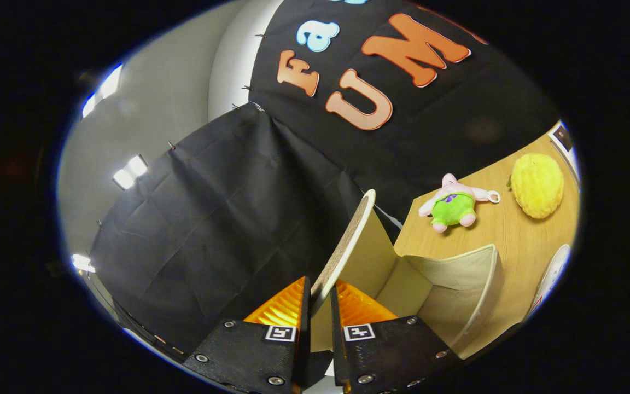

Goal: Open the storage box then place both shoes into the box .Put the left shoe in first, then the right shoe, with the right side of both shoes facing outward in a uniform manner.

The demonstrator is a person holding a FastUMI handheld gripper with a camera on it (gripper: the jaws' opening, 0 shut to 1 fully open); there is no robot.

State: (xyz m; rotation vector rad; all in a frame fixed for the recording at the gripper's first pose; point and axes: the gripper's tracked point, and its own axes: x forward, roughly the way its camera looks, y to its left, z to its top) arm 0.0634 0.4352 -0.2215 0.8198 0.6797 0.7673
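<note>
Between the gripper (320, 298) fingers, box lid (348, 241) pinched, plush toy (451, 205) and yellow fruit (537, 185) beyond

Gripper cam sits right behind the fingers (299, 306), tilted, v. close on box lid (348, 241), facing booth wall (211, 219) w/ table (512, 235) beyond.

Black cloth wall (211, 219) pinned up in creased panels around the booth, pale grey room wall (156, 104) beyond it. Bright ceiling lights (129, 172) glaring on that side. Light wood counter (512, 241), matte finish.
</note>
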